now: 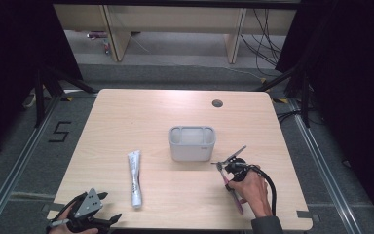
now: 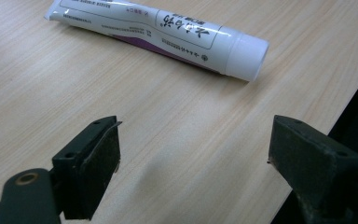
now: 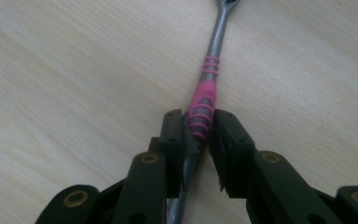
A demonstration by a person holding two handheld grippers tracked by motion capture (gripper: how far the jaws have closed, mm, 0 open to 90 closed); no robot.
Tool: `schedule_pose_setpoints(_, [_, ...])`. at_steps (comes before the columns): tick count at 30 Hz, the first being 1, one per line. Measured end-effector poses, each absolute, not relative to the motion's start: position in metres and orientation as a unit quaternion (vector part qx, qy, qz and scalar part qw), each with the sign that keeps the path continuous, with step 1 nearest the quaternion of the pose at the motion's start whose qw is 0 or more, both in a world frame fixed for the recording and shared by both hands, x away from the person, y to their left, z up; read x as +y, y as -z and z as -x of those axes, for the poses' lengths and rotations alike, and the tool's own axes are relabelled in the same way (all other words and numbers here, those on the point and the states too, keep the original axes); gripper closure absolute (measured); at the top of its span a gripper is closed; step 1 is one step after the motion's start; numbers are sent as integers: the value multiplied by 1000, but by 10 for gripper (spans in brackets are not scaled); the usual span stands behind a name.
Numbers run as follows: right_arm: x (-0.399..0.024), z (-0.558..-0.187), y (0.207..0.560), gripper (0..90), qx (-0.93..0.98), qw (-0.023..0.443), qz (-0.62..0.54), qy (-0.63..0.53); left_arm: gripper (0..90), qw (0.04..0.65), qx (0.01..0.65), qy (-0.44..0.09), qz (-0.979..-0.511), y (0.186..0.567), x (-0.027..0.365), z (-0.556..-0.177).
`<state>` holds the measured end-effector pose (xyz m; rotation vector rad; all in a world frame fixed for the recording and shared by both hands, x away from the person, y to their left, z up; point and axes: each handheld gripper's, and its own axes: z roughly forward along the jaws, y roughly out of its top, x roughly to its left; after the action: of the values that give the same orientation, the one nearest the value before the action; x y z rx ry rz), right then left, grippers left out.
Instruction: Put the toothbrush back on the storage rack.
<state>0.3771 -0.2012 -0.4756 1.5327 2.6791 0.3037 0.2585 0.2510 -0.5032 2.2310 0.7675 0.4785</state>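
right claw (image 3: 199, 128) pinching ribbed pink-grey toothbrush (image 3: 208, 88) | left claw (image 2: 193, 149) spread | wood-grain table (image 1: 126, 117)

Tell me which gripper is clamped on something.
The right gripper, jaws closed on the pink toothbrush; the left gripper stands open over bare table.
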Motion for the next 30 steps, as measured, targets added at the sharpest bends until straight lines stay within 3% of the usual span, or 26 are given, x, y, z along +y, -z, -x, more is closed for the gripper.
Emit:
schedule_pose_setpoints(14, [-198,-390,476,786,888,18,-454,-66,159,350,299,-187,-868,501,252,-258])
schedule_pose_setpoints(24, [-202,-390,473,790,880,-12,-470,-70,159,351,303,-187,-866,502,252,-258])
schedule_pose_setpoints(30, [-213,-388,461,791,877,1,-470,-96,159,350,300,-187,-868,502,252,-258])
